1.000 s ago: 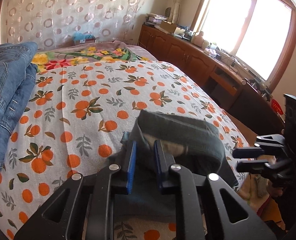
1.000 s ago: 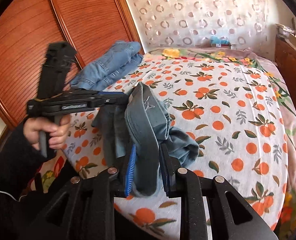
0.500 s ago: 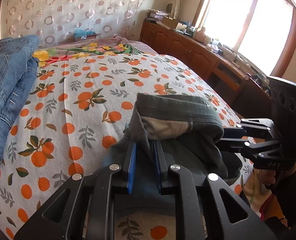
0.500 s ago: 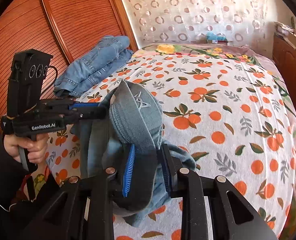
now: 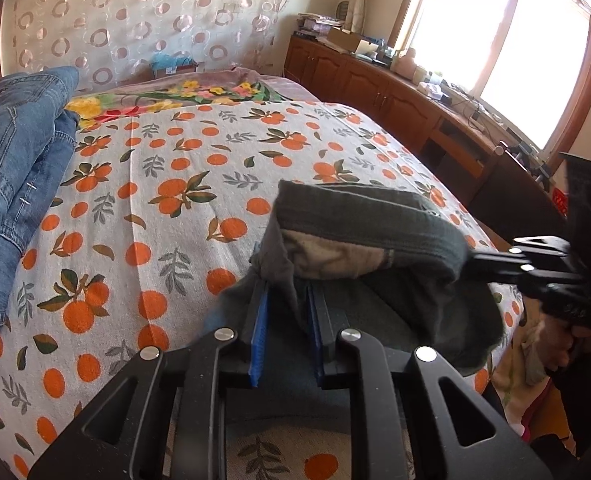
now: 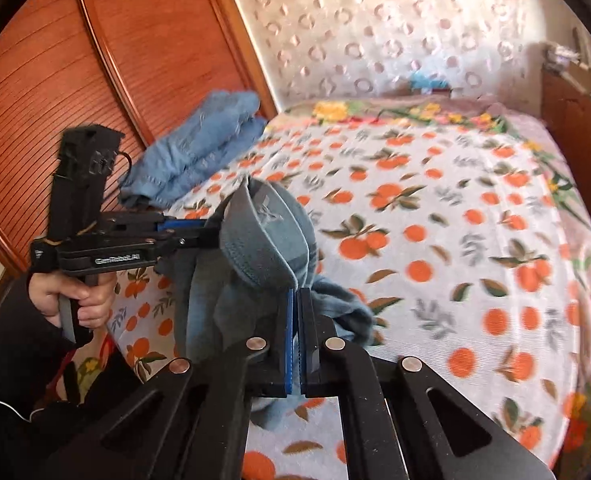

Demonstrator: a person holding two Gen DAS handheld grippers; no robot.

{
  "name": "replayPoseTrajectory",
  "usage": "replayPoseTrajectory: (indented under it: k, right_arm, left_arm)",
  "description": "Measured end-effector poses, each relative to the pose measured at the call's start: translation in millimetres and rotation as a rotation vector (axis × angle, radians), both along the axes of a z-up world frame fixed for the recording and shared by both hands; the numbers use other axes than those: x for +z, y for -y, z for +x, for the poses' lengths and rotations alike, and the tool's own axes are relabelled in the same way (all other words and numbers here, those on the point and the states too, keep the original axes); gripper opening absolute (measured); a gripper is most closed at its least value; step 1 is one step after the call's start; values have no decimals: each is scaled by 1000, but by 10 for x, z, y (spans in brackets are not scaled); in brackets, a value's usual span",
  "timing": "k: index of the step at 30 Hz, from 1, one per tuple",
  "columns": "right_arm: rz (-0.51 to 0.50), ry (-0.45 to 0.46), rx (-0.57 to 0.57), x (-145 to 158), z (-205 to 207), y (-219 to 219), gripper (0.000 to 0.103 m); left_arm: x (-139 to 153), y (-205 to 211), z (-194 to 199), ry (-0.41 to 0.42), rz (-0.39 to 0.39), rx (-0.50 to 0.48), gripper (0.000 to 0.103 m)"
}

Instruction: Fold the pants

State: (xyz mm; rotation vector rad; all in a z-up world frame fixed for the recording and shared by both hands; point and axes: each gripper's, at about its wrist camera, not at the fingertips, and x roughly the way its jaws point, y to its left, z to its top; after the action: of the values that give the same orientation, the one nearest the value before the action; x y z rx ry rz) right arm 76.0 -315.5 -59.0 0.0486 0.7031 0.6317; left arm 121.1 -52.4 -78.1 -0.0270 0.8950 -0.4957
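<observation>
Orange-print bedspread (image 5: 143,184) fills the bed, blue jeans (image 5: 11,168) piled at its left edge by the wooden panelling. Grey pants (image 5: 359,220) are lifted over the near edge, waistband stretched between both tools. My left gripper (image 5: 285,312) pinches a fold of cloth. My right gripper (image 6: 295,296) has its pads together, apparently on waistband fabric; that view is blurred.

Daylight poured in thru the window (image 5: 507,44), blown out to white w/ glare. The bedspread (image 5: 183,184) was bright and sharp in the left view; the right view was motion-blurred, esp. the pattern and wall (image 6: 375,28). Fisheye bending and dark corners at both frames' edges. Soft shadows lay under the pants (image 5: 367,216).
</observation>
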Motion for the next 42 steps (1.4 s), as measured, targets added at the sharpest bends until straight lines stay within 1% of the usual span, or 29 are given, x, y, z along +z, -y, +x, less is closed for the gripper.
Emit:
replayPoseTrajectory:
  k: [6, 11, 15, 16, 17, 18, 19, 21, 24, 28, 32, 34, 36, 39, 41, 42]
  right_arm:
    - [11, 29, -52, 44, -241, 231, 1]
    - [13, 28, -71, -2, -366, 299, 1]
    - [22, 19, -81, -18, -374, 329, 1]
    - [20, 20, -87, -13, -364, 331, 1]
    - [16, 20, -91, 15, -338, 323, 1]
    - [12, 23, -91, 35, -305, 312, 1]
    - [6, 28, -92, 62, -258, 299, 1]
    - [-14, 47, -94, 141, -133, 274, 1]
    - [-46, 91, -99, 370, 171, 237, 1]
    - [-85, 159, -123, 829, 653, 211, 1]
    - [-114, 235, -150, 1329, 1053, 168, 1]
    - [-118, 276, -165, 1594, 1209, 137, 1]
    - [-116, 325, -179, 1872, 1308, 100, 1]
    - [-83, 410, -198, 2274, 1303, 64, 1]
    - [-58, 442, -196, 2393, 1203, 53, 1]
    - [-49, 448, -191, 2395, 1134, 45, 1]
  left_arm:
    - [75, 29, 156, 10, 26, 16, 24]
    - [94, 153, 356, -3, 64, -17, 24]
    - [12, 257, 488, -42, 115, -53, 24]
    - [-1, 266, 498, -43, 122, -61, 23]
    - [5, 266, 509, -45, 116, -70, 13]
    - [28, 265, 519, -46, 111, -76, 7]
    - [79, 260, 537, -31, 121, -65, 7]
    - [258, 222, 613, 23, 143, -30, 5]
    - [560, 132, 808, 65, 129, -10, 5]
    - [1005, 19, 1141, 136, 174, 39, 5]
    - [1612, -104, 1416, 246, 190, 108, 5]
    - [1996, -165, 1490, 318, 182, 143, 5]
    - [2386, -232, 1490, 403, 176, 184, 5]
    - [2824, -369, 1315, 516, 131, 228, 5]
    - [2916, -446, 1129, 558, 102, 238, 5]
    - [2878, -483, 1013, 568, 102, 235, 5]
